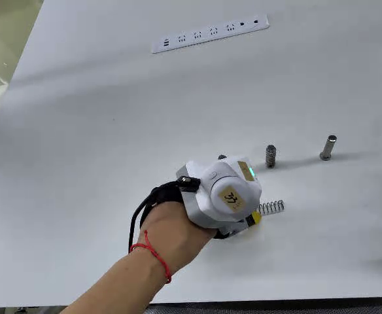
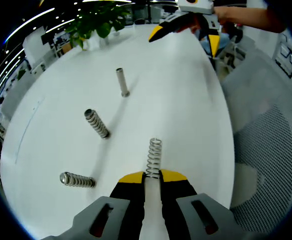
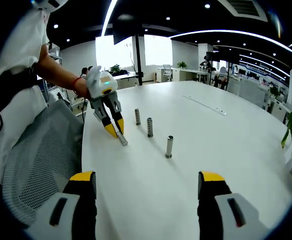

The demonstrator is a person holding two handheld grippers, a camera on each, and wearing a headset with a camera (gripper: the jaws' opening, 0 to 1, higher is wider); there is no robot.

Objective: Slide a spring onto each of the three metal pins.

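While our left gripper (image 2: pixel 152 176) clamps a spring (image 2: pixel 154 152) by the table (image 2: pixel 186 75) edge, our right gripper (image 3: pixel 148 180) gapes wide. It hangs above the table.

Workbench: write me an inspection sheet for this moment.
Surface: white table, matte.
Job's things: two sprung pins; the bare pin stands upright, no spring on it yet; a loose spring is in the left tool.
Clutter: power strip on the far side.
Grippers: left tool shut on the spring, low over the table; right tool open, holding nothing.
Cables: black cable looping by the wrist.
Surroundings: mesh chair, plant, open office with ceiling lights.
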